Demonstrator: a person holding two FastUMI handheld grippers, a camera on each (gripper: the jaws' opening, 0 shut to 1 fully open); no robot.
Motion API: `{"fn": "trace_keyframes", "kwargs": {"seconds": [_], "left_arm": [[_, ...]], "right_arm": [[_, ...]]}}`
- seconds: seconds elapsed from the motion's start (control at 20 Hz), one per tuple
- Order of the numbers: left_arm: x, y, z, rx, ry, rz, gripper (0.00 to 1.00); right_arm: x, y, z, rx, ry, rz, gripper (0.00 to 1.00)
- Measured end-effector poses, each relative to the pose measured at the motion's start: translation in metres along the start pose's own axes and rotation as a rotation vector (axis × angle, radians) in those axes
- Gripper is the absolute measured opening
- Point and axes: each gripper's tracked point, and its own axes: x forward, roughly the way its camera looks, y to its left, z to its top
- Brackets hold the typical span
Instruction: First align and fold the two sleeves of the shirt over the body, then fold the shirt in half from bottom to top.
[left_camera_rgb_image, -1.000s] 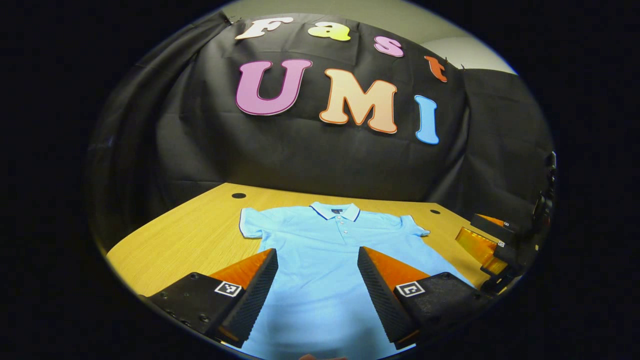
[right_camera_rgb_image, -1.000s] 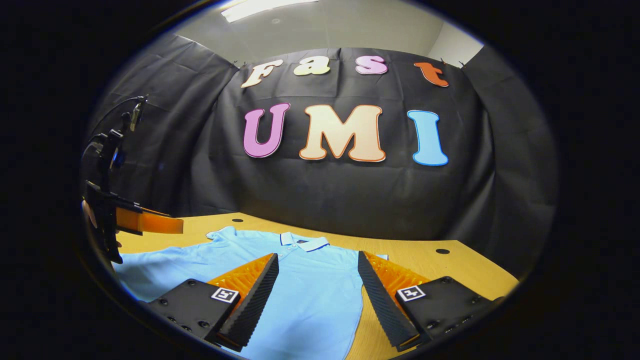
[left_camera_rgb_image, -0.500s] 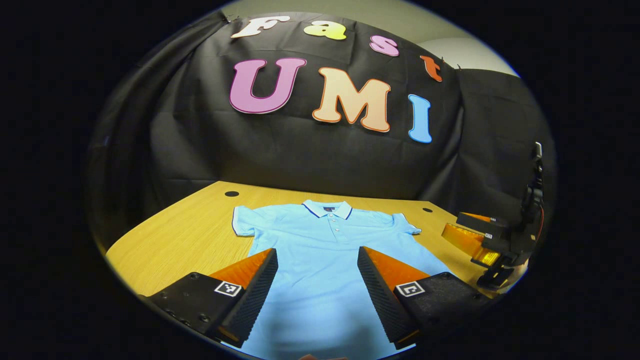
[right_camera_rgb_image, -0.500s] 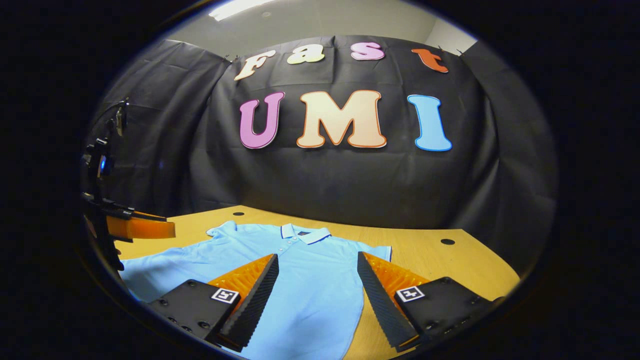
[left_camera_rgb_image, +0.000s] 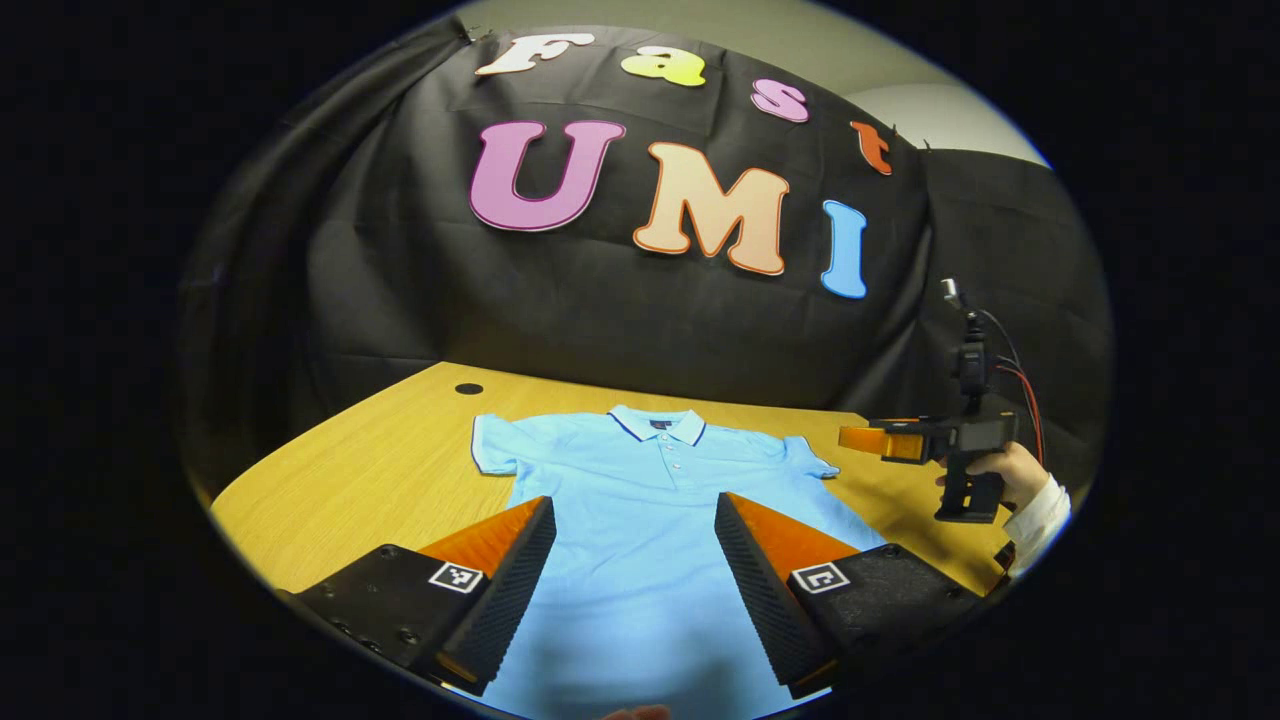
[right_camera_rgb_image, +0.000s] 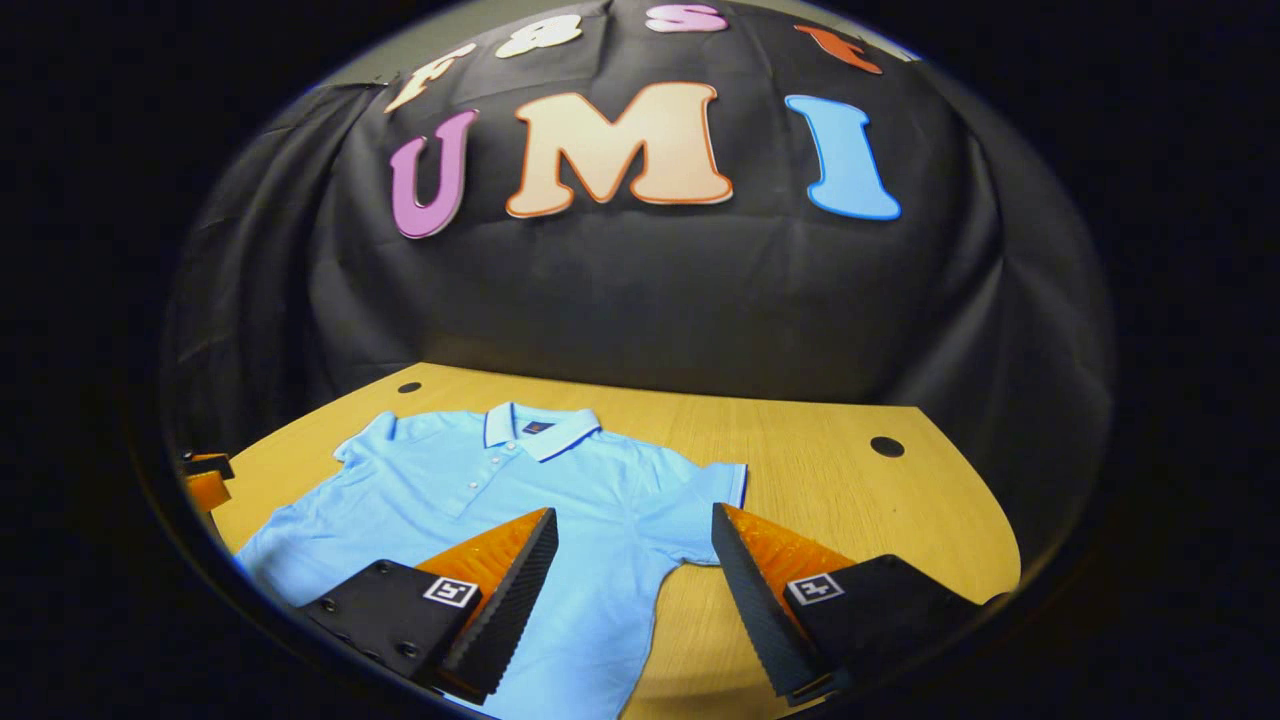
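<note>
Right now I see the light blue polo shirt (left_camera_rgb_image: 650, 500) lying flat and face up on the wooden table (left_camera_rgb_image: 370, 470), collar (left_camera_rgb_image: 657, 423) toward the black cloth wall (left_camera_rgb_image: 600, 300), both short sleeves spread out to the sides and not yet folded. My left gripper (left_camera_rgb_image: 635, 560) hangs above the lower middle of the shirt's body with its fingers spread wide apart and nothing between them. In the left gripper view I can make out my right gripper (left_camera_rgb_image: 870, 440) off at the right side, held level above the table near the shirt's sleeve (left_camera_rgb_image: 808, 458), with a hand (left_camera_rgb_image: 1005, 470) in a white cuff around its grip; from that angle I cannot tell how far apart its fingers stand. In the right gripper view the right gripper (right_camera_rgb_image: 632, 575) is released, fingers wide, empty, poised over the hem of the sleeve (right_camera_rgb_image: 700, 500) and the bare table (right_camera_rgb_image: 850, 500) just beside the shirt (right_camera_rgb_image: 480, 500). One finger sits over the blue fabric, the other over the wood. A small dark round hole (right_camera_rgb_image: 886, 446) sits in the tabletop well to the side of the shirt, and another hole (left_camera_rgb_image: 468, 389) lies near the far edge beyond the opposite sleeve (left_camera_rgb_image: 495, 445).
</note>
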Motion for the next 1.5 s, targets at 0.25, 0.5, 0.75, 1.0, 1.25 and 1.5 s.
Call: {"fn": "trace_keyframes", "kwargs": {"seconds": [0.25,0.5,0.75,1.0,1.25,1.5], "left_arm": [[-0.002,0.002,-0.002,-0.031,0.018,0.001,0.95],[-0.001,0.002,-0.006,-0.023,0.033,-0.001,0.95],[0.000,0.002,-0.008,-0.012,0.044,0.002,0.96],[0.000,0.006,-0.008,-0.005,0.045,0.017,0.96],[0.000,0.005,-0.012,-0.014,0.056,0.010,0.96],[0.001,0.002,-0.016,-0.021,0.071,-0.003,0.95]], "right_arm": [[0.056,-0.021,-0.019,0.058,0.168,-0.041,0.92],[0.089,-0.037,-0.045,0.033,0.270,-0.108,0.89],[0.099,-0.051,-0.067,0.058,0.330,-0.133,0.88],[0.101,-0.048,-0.070,0.075,0.337,-0.100,0.73],[0.102,-0.043,-0.071,0.079,0.337,-0.080,0.45],[0.100,-0.036,-0.071,0.085,0.345,-0.061,0.11]]}}
